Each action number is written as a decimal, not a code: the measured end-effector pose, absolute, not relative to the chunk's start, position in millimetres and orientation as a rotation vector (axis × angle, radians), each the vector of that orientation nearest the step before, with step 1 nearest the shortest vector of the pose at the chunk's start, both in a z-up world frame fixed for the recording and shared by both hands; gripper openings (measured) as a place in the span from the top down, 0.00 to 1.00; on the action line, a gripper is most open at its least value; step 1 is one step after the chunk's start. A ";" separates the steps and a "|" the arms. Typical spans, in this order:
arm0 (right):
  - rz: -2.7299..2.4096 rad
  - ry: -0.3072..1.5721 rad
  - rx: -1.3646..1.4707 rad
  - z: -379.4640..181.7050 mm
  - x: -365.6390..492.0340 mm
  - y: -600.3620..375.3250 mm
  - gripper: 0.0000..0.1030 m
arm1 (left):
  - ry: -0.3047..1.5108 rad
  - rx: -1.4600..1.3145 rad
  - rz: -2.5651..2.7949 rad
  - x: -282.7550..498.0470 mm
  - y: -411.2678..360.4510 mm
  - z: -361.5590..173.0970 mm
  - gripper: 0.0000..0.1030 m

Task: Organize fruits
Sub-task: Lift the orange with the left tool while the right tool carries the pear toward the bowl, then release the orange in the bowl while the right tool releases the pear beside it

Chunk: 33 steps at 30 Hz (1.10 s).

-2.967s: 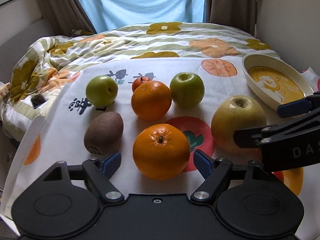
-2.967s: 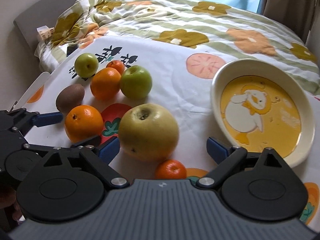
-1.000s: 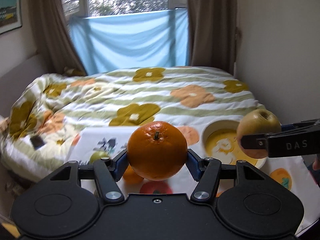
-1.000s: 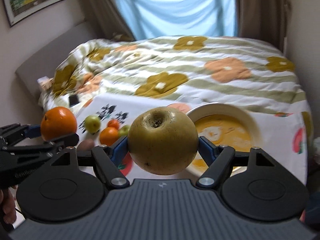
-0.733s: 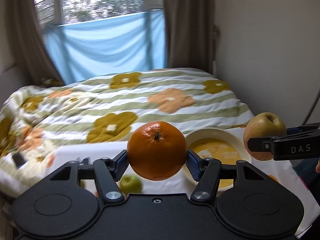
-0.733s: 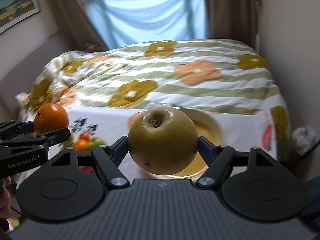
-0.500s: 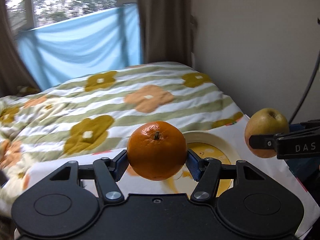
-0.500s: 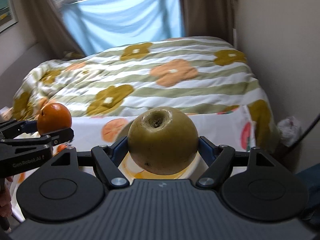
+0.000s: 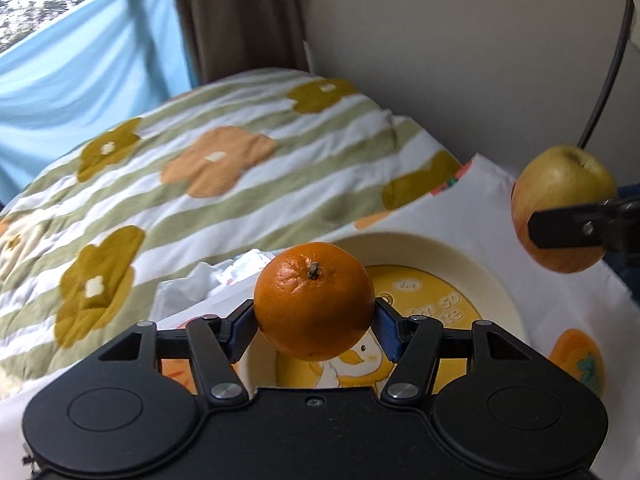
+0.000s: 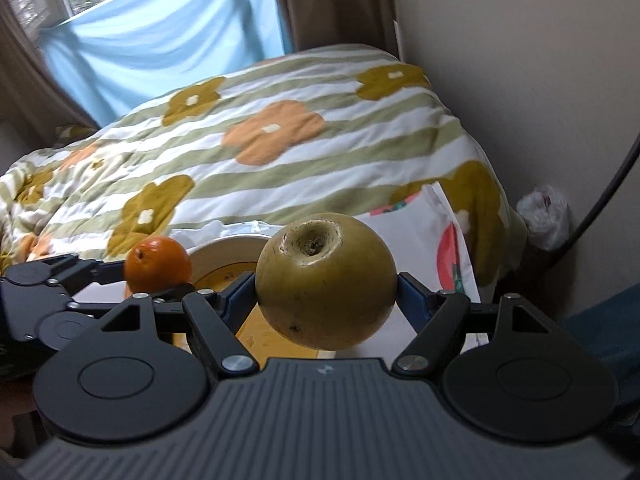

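Both hands are busy here. The left gripper (image 9: 315,330) has its jaws clamped on an orange (image 9: 314,301), blue pads pressed to either side, stem end facing up. The orange hangs in the air right above the near-left part of the bowl (image 9: 502,296), not touching it.

That bowl is a cream dish with a yellow inside and a cartoon duck printed on the bottom, plus some lettering I can't read properly. It sits on a white cloth (image 9: 476,208) with orange fruit prints, which is spread over the bed. Nothing is lying in the part of the bowl I can see.

The right gripper (image 10: 326,294) has its jaws clamped on a big yellowish-green fruit, which I'd call a pear (image 10: 326,280), though it could be an apple. Its dimpled end points up and it's held clear of everything. From the left camera the pear floats out past the right rim of the bowl, higher than the orange. From the right camera the bowl peeks out behind and to the left of it, and the orange in the other gripper is over the bowl's left side.

Behind the bowl is a striped quilt (image 10: 280,132) with mustard and orange flowers, then a blue sheet (image 10: 168,44) across the window and a brown curtain (image 10: 332,0). A dark cable (image 10: 600,208) runs down the wall to the right of the bowl, with a crumpled plastic bag (image 10: 544,216) by it.
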State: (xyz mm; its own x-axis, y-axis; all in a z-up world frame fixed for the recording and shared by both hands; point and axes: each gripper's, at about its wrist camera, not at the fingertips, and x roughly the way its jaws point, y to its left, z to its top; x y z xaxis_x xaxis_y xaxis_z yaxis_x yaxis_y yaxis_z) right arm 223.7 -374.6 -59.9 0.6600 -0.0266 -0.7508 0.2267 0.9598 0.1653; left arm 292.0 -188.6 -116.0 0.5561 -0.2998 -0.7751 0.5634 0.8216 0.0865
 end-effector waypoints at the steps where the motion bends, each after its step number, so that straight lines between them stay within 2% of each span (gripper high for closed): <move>1: -0.152 0.846 0.257 -62.6 225.8 -375.5 0.12 | 0.844 0.353 -0.529 295.4 -191.6 -121.1 0.37; 10: -0.195 0.868 0.286 -76.9 234.2 -380.0 0.12 | 0.884 0.384 -0.562 314.4 -205.7 -144.5 0.35; 12: -0.199 0.871 0.292 -78.1 234.3 -380.0 0.12 | 0.862 0.395 -0.571 312.3 -205.6 -142.1 0.25; 13: -0.200 0.872 0.295 -78.2 234.4 -380.0 0.12 | 0.837 0.395 -0.571 309.9 -204.7 -138.3 0.12; 14: -0.200 0.872 0.296 -78.2 234.5 -380.0 0.12 | 0.814 0.391 -0.576 307.3 -203.1 -133.5 0.05; 24: -0.143 0.878 0.252 -76.4 239.3 -372.8 0.12 | 0.825 0.356 -0.542 296.8 -179.7 -114.2 0.05; 33: 0.018 0.872 0.088 -85.9 258.8 -349.9 0.12 | 0.830 0.320 -0.445 276.2 -142.4 -101.5 0.05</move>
State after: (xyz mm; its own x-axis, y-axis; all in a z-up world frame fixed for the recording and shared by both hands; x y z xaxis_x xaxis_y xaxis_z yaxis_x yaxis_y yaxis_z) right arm 258.9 -349.9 -85.9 0.6437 0.0516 -0.7636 0.0200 0.9963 0.0842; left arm 276.2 -142.4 -101.5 0.5921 -0.2535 -0.7650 0.4976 0.8617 0.0996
